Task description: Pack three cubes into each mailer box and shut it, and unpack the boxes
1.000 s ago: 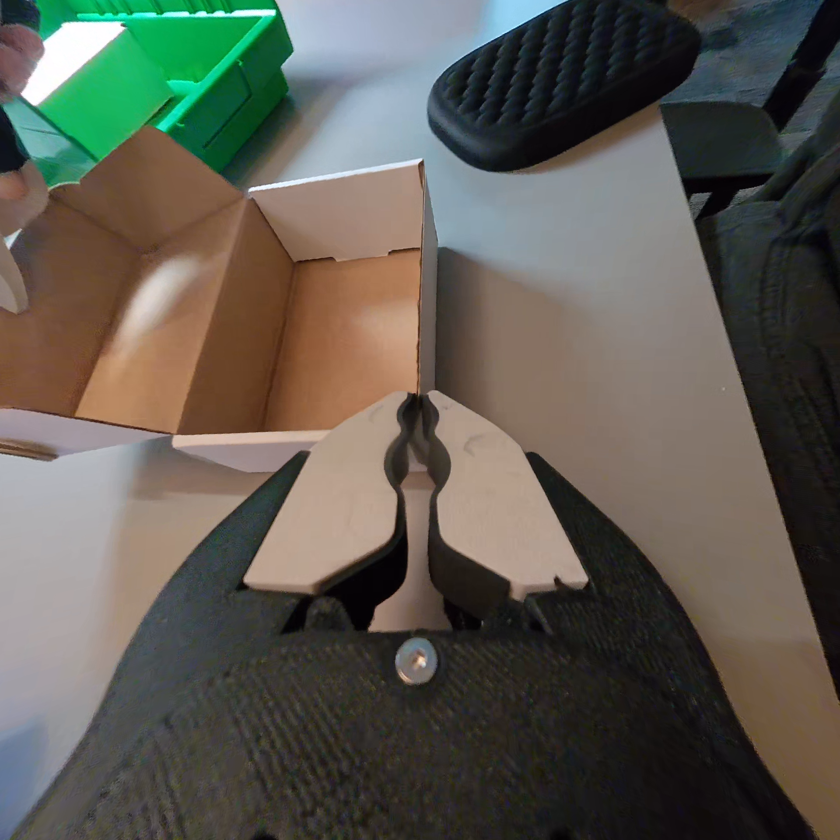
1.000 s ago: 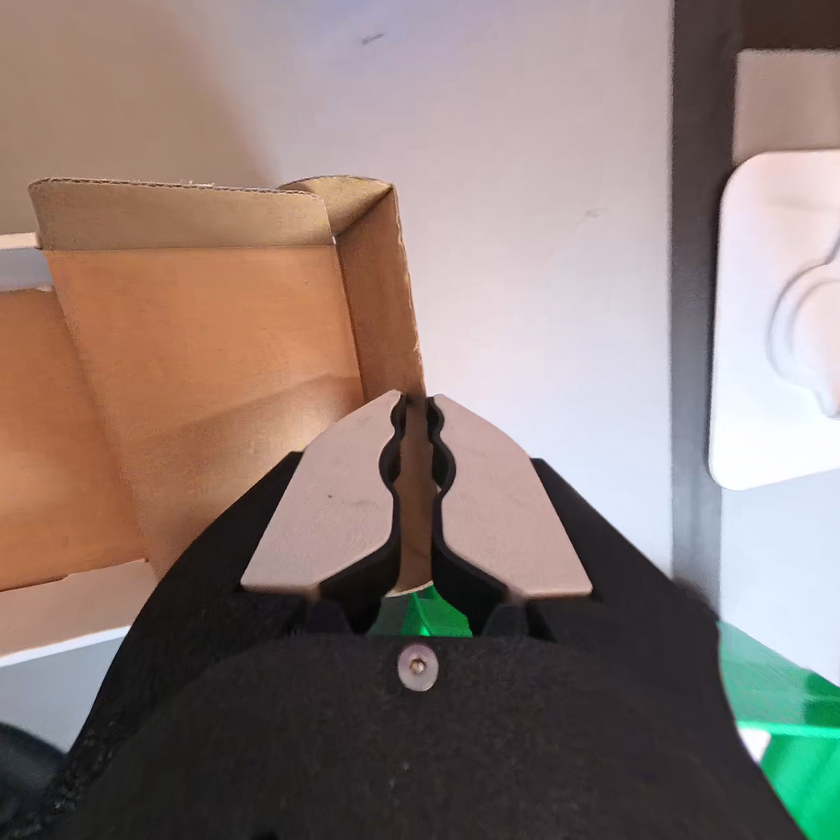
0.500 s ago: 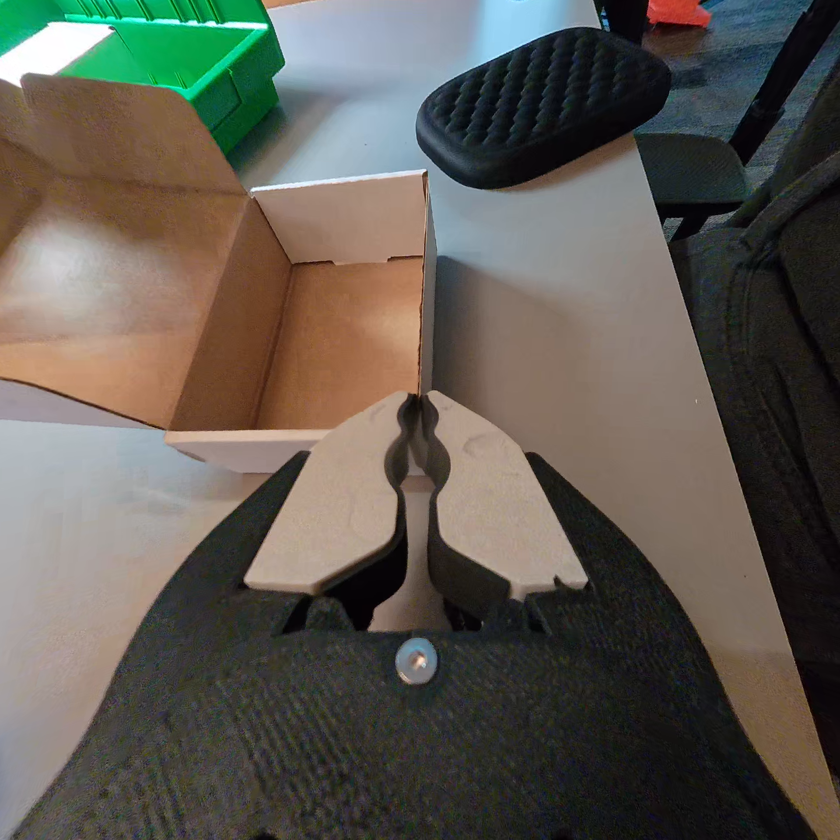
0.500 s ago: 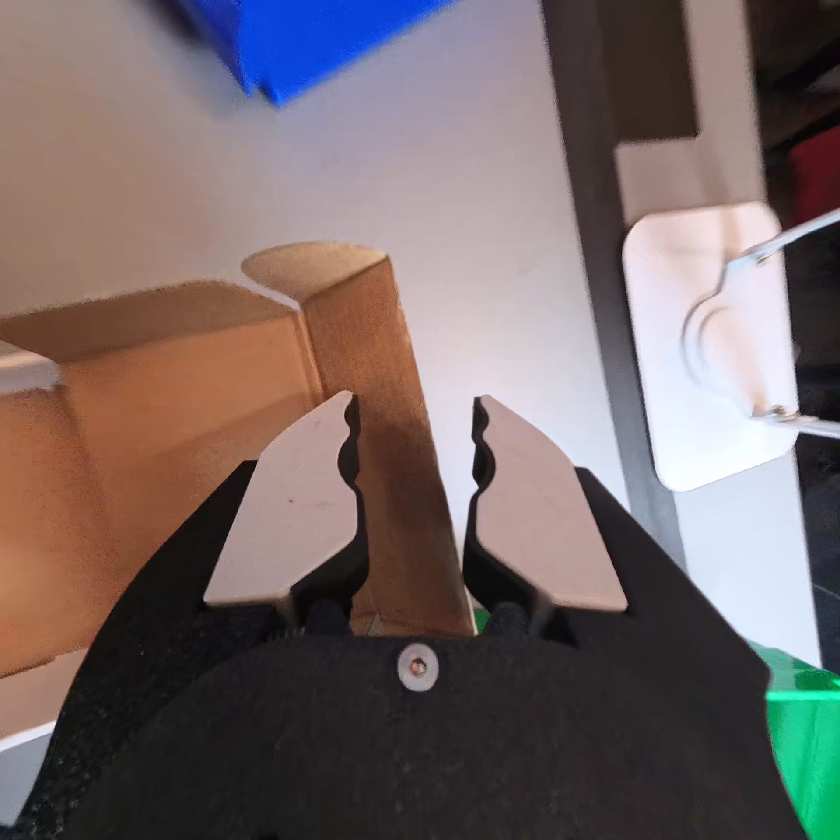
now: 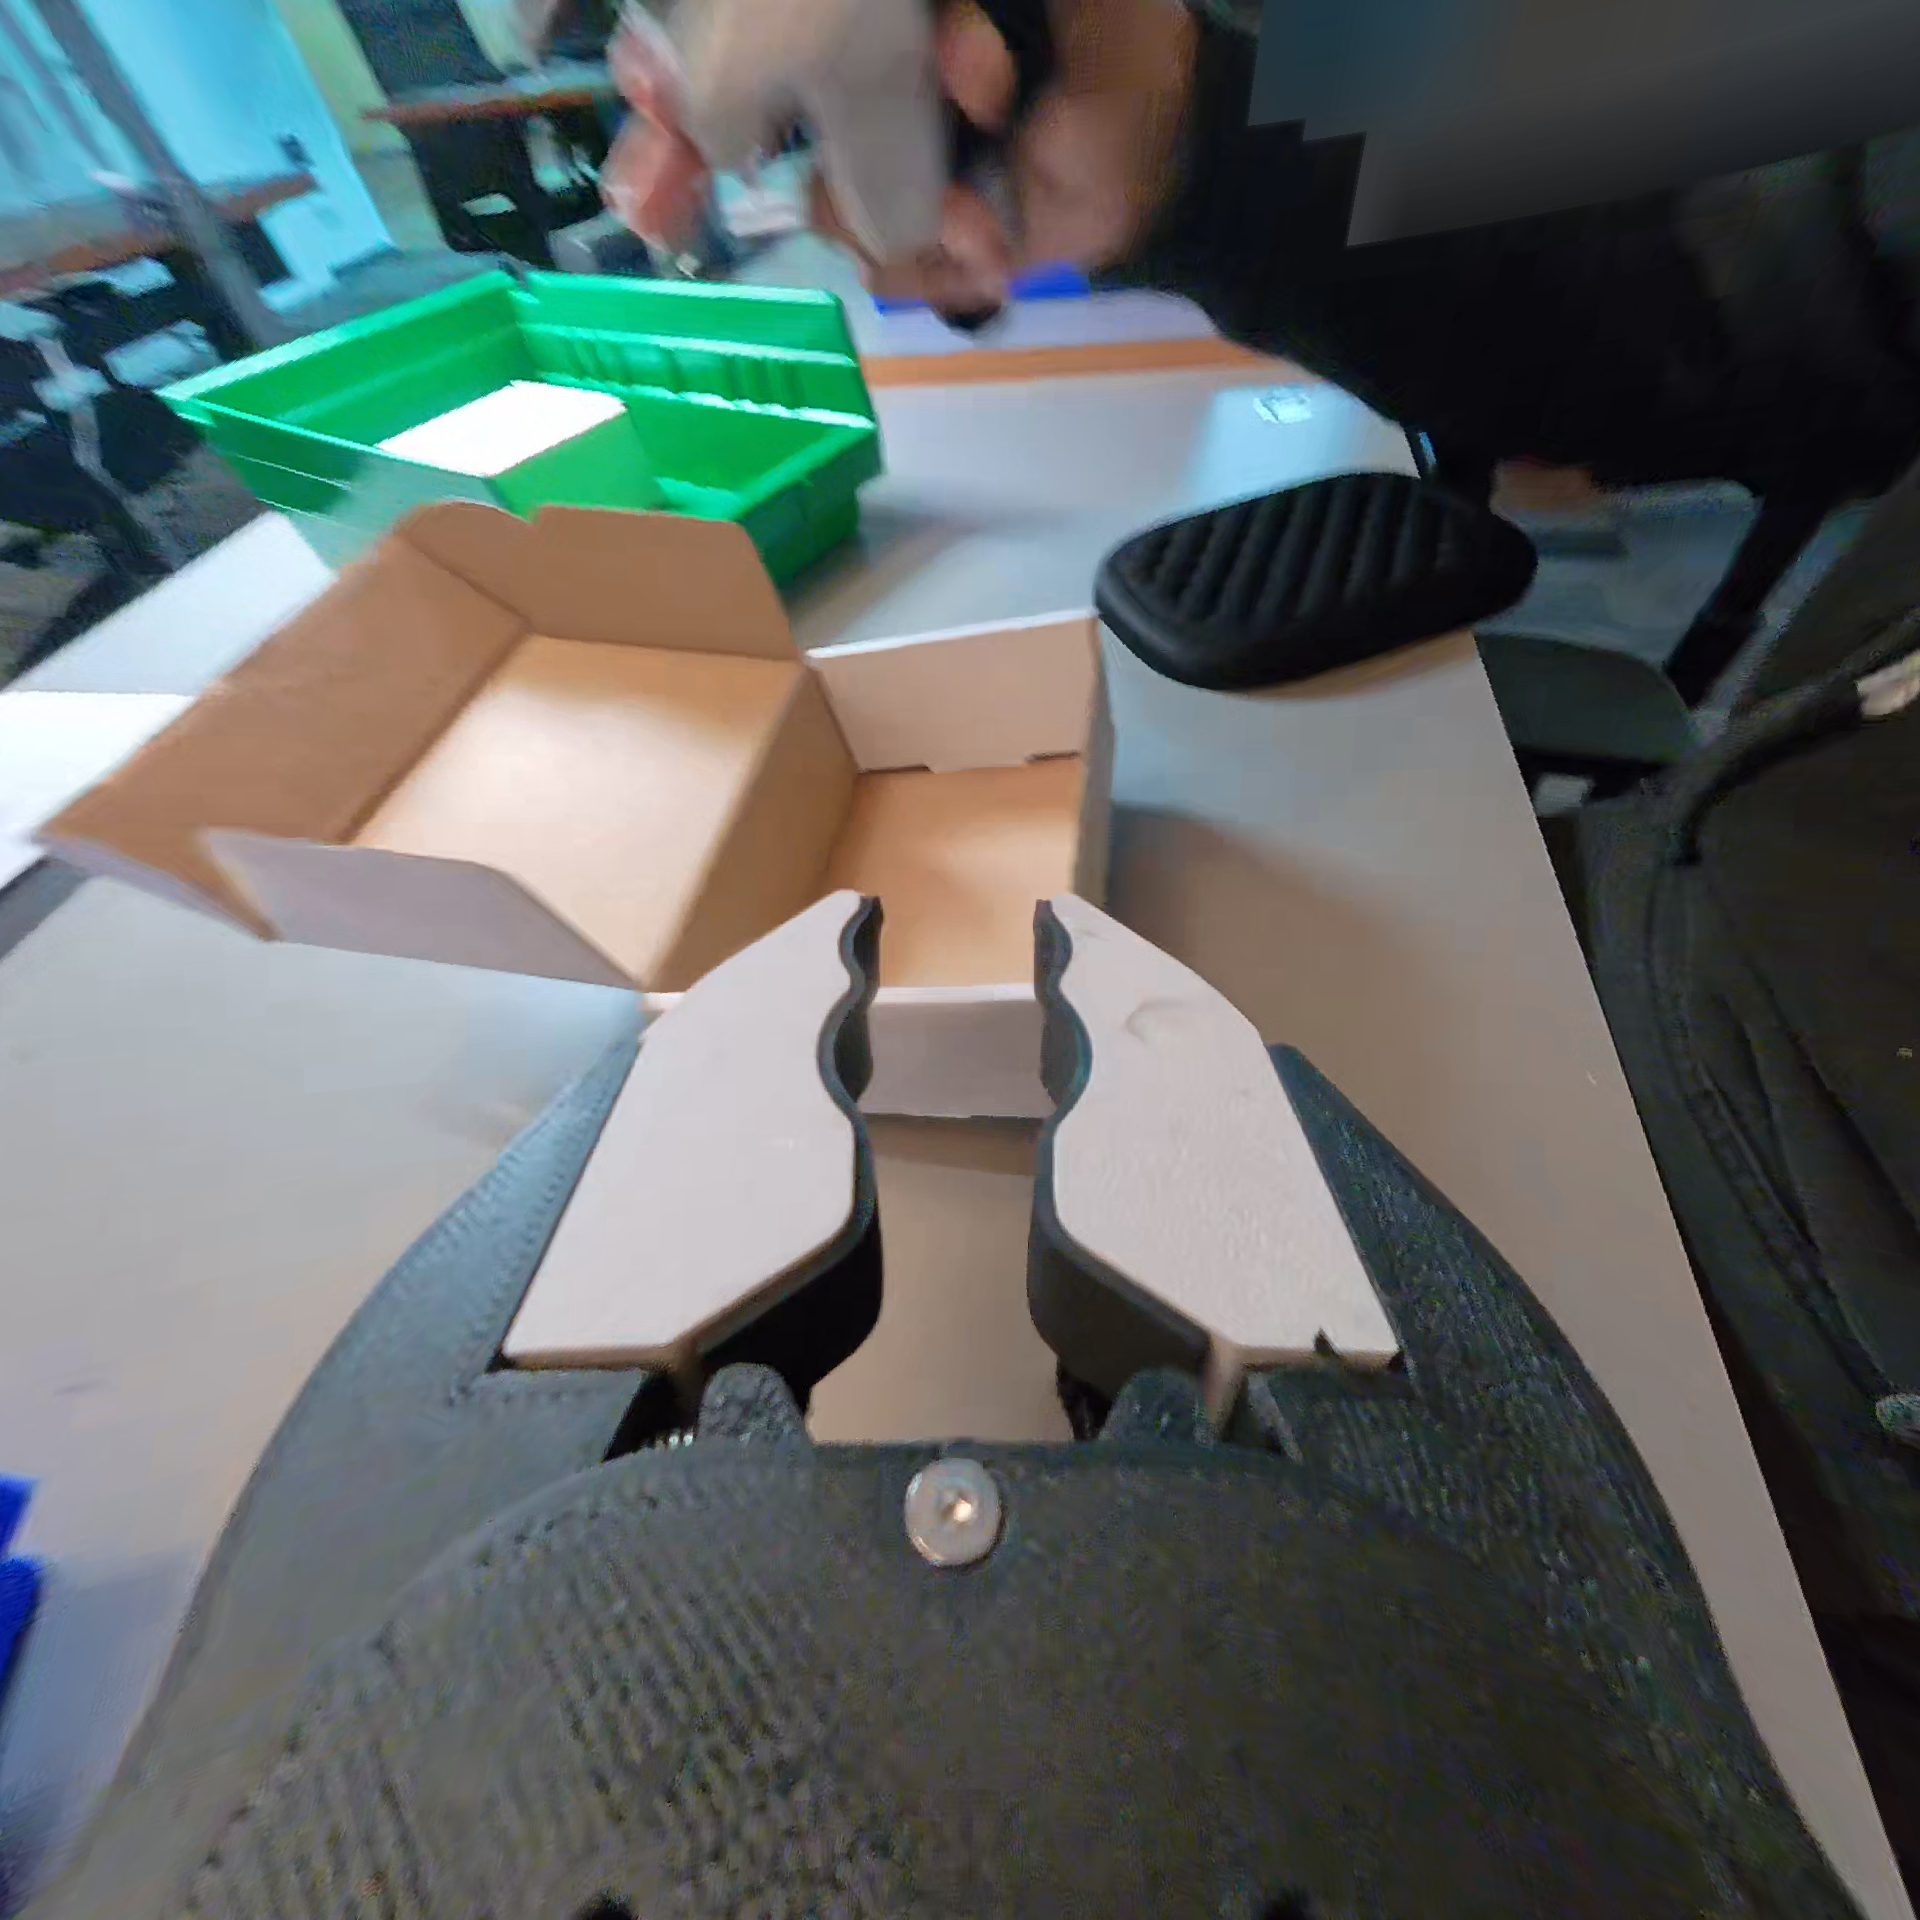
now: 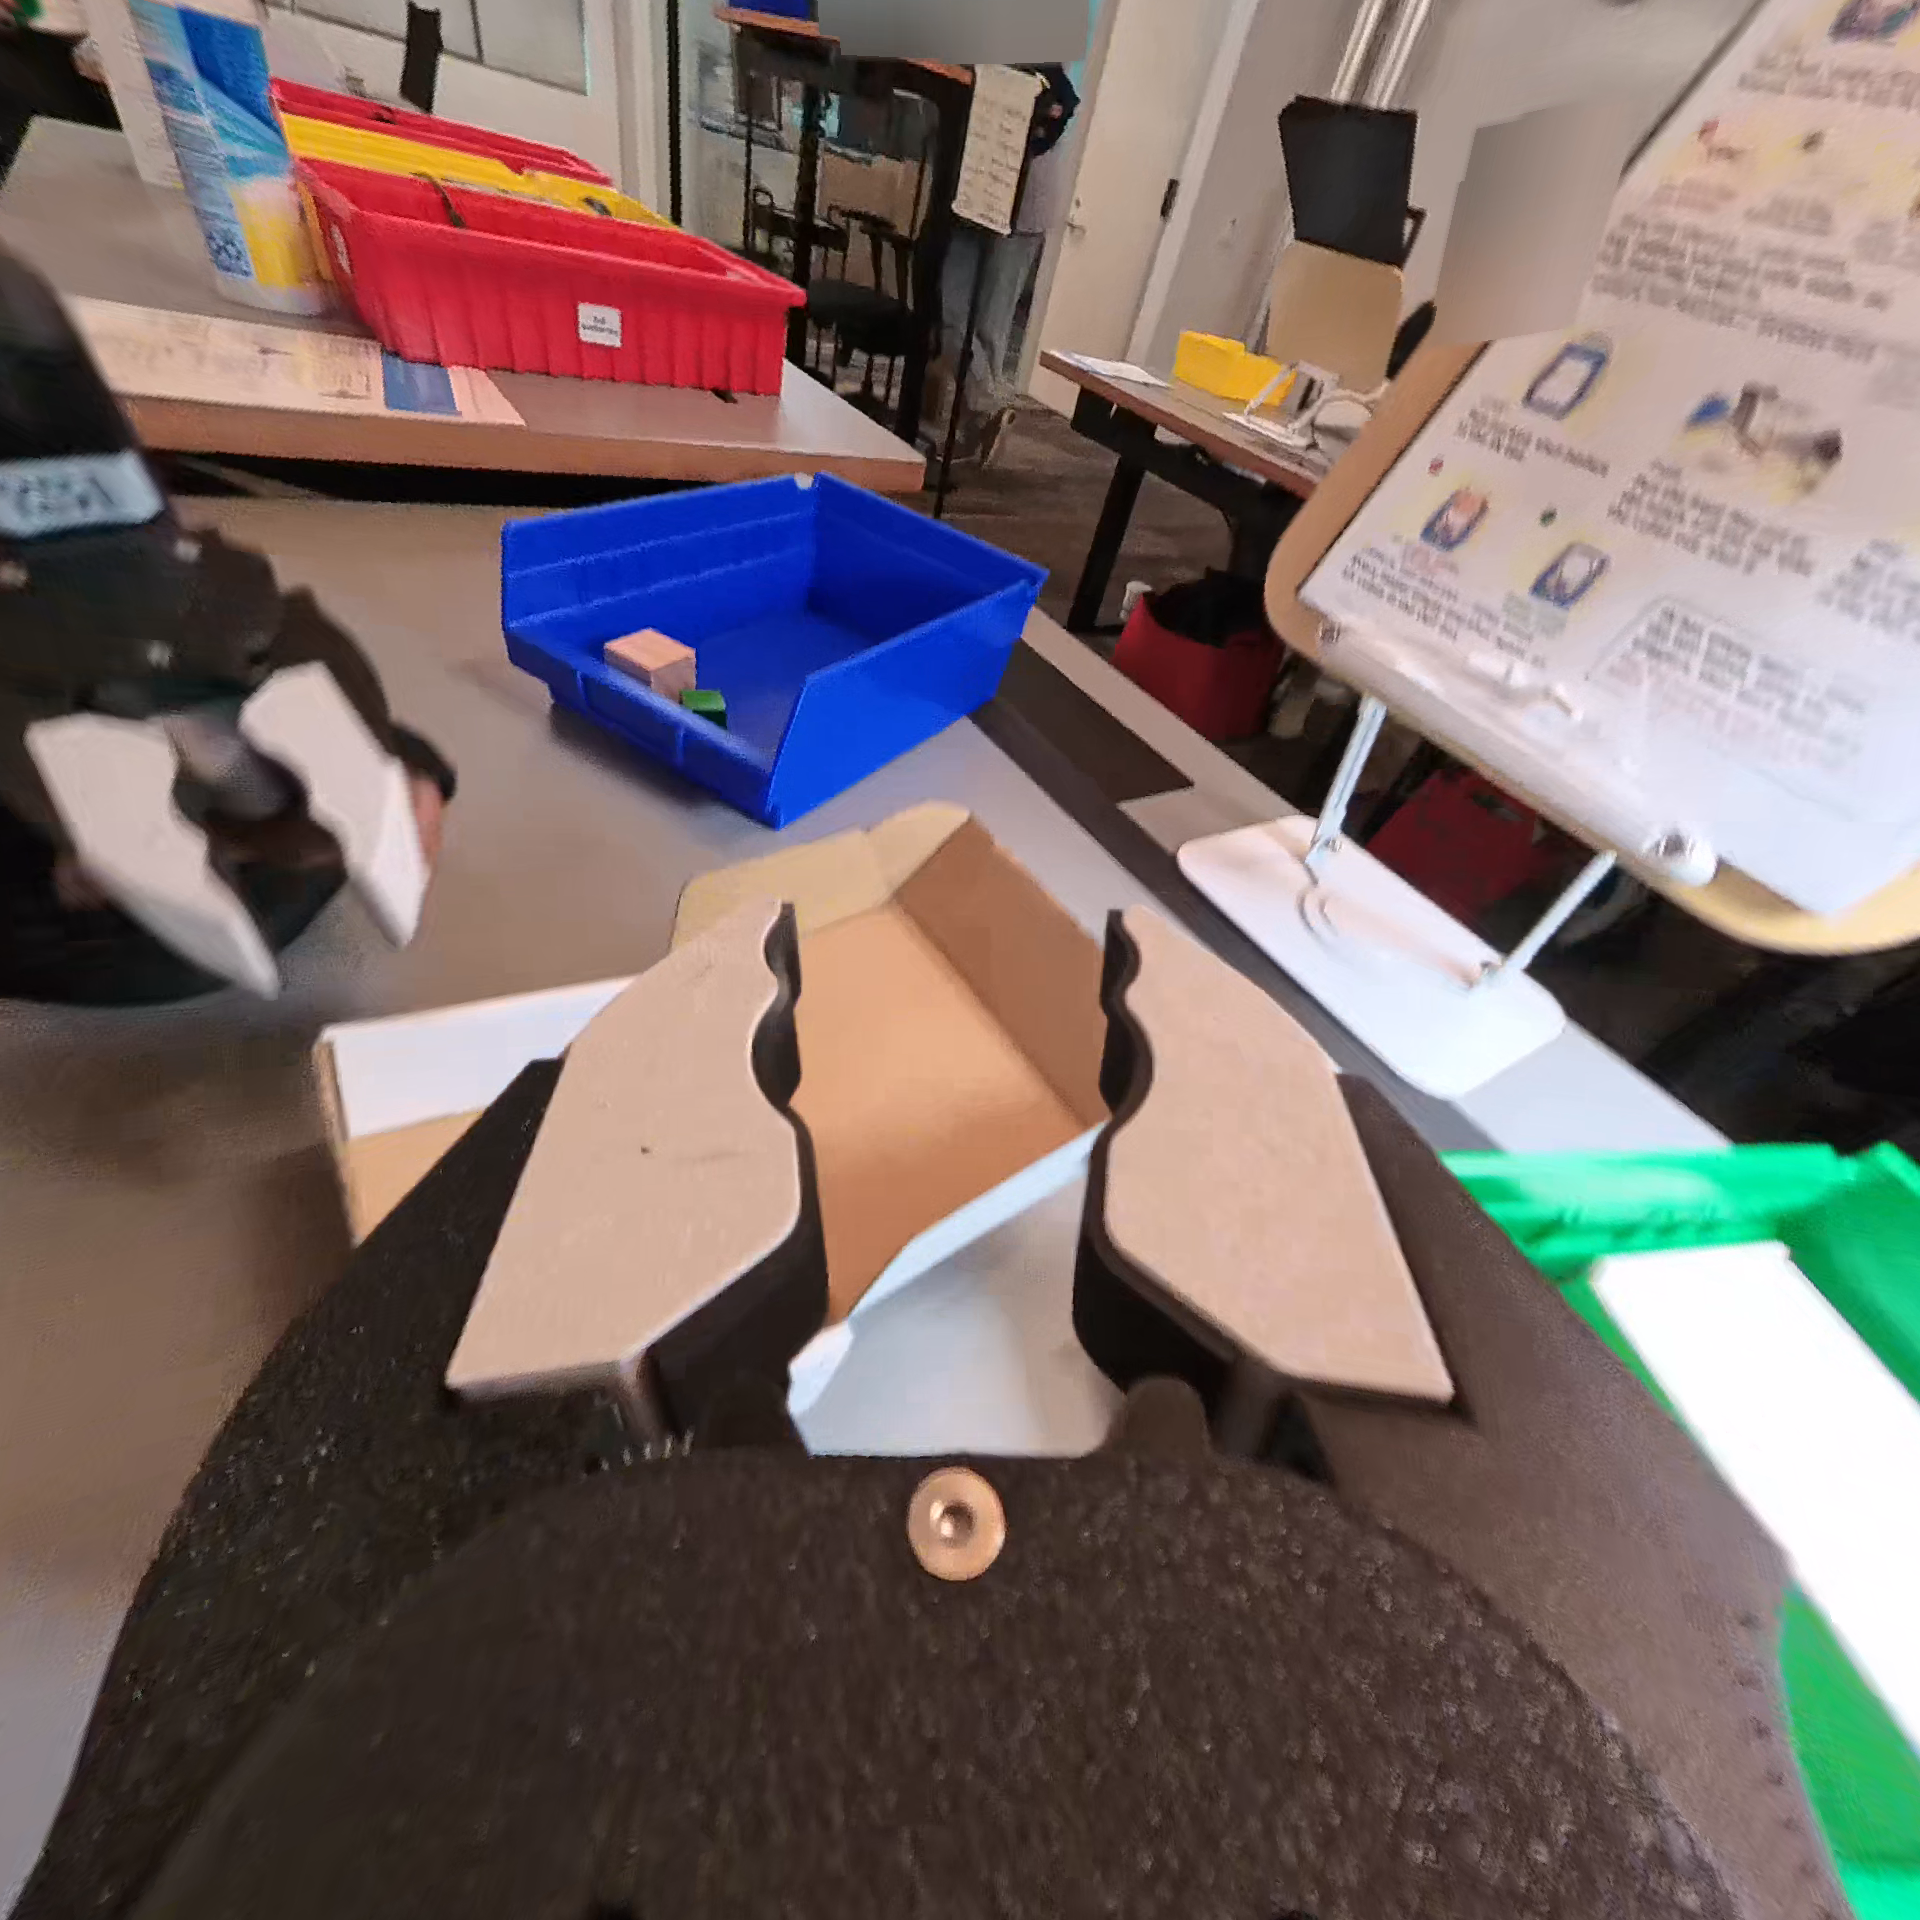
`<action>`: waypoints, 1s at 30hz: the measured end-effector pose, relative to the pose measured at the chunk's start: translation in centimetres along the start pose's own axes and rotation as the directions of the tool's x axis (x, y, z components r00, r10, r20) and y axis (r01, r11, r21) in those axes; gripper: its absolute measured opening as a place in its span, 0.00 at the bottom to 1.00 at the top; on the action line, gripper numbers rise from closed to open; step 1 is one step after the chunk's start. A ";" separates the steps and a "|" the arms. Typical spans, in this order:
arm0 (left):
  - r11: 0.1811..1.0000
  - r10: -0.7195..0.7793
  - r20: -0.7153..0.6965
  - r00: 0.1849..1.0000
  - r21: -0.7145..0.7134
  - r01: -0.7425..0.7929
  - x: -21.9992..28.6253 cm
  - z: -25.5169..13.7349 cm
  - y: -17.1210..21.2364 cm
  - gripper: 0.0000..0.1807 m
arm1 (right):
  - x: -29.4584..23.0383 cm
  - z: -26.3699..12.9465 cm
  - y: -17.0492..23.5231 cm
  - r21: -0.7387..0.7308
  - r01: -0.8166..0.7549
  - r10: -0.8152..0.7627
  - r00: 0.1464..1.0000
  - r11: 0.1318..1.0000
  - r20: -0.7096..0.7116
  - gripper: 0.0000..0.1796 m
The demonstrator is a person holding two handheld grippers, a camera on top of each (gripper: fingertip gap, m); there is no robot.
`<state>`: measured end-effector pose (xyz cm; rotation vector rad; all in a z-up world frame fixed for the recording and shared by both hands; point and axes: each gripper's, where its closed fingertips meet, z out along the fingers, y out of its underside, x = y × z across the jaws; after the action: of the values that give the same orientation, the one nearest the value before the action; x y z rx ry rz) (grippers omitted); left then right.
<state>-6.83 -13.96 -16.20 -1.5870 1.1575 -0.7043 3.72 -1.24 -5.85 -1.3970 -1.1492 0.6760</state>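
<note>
Left tool [image 5: 954, 914] first: its jaws stand spread and grip nothing, poised just short of the near white wall of the mailer box [image 5: 582, 769]. That box sits open on the worktop [image 5: 1299, 935], lid thrown back toward the green bin [image 5: 665, 405], and I see no cube in the part of its floor that shows. My right tool [image 6: 948, 920] is likewise spread and empty, hanging above the lid end of the same box [image 6: 935, 1049].

I judge the step in hand to be fetching cubes for this box. The cubes lie in the blue bin [image 6: 821, 613]: a pale wooden one [image 6: 649, 662] and a green one [image 6: 704, 707] just beside it. To do it well I would go in over the bin's low open front, straddle one cube squarely on flat faces, and lift straight up clear of the rim.

Hard to read: the bin wall may hide a third cube; the box's near corner is covered by my own fingers; the other tool is motion-blurred in both views; a white item in the green bin is cut off.
</note>
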 end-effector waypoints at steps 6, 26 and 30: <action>0.990 -0.070 0.216 0.974 0.131 0.042 -5.8 -5.5 -2.3 0.17 | -2.7 -2.9 6.6 -0.050 -0.079 0.079 0.997 0.996 -0.001 0.31; 0.482 -0.108 0.372 0.922 -0.791 0.376 -22.7 -20.8 13.8 0.28 | -9.1 -2.8 11.9 -0.189 0.016 0.030 0.972 0.982 0.234 0.32; 0.348 -0.175 0.324 0.930 -0.863 0.366 -22.0 -20.8 15.6 0.29 | -9.3 -2.8 12.6 -0.215 0.026 0.028 0.969 0.976 0.244 0.32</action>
<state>-38.26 -2.13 -21.99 -2.7984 1.2148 -0.0073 6.16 -9.19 -19.43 -1.5265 -1.4542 0.7573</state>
